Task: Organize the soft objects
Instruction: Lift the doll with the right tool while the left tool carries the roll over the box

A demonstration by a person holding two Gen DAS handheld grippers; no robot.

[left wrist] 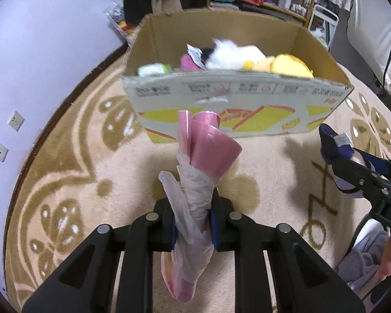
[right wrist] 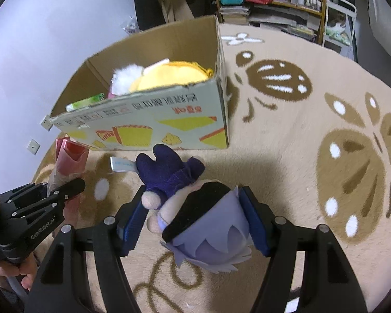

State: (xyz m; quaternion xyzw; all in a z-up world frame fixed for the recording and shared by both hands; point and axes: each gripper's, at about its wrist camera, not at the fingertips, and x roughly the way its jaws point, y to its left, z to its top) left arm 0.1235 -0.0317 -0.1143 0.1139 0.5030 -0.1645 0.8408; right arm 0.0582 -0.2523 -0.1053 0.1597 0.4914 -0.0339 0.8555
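Both hands loaded, carry-to-box step in hand. Left gripper (left wrist: pixel 191 224) clamped tight on a pink plastic-wrapped bundle (left wrist: pixel 195 172) — thin, crinkly wrap, pinched at its waist, pink top flaring toward 12 o'clock. Right gripper (right wrist: pixel 193 221) clamped on a plush doll (right wrist: pixel 203 224), pads pressing either side of its lavender-haired head; dark blue body and label tag hang out toward 11 o'clock.

Cardboard box (right wrist: pixel 153 120) sits on the patterned rug (right wrist: pixel 325 104), at 12 o'clock from the left gripper, 11 o'clock from the right. Already holds a yellow plush (right wrist: pixel 169 78) and a white fluffy toy (right wrist: pixel 125 77).

Next move, as I judge it: lift each load above the near rim, carry it over the opening, release — bundle may snag on the rim.
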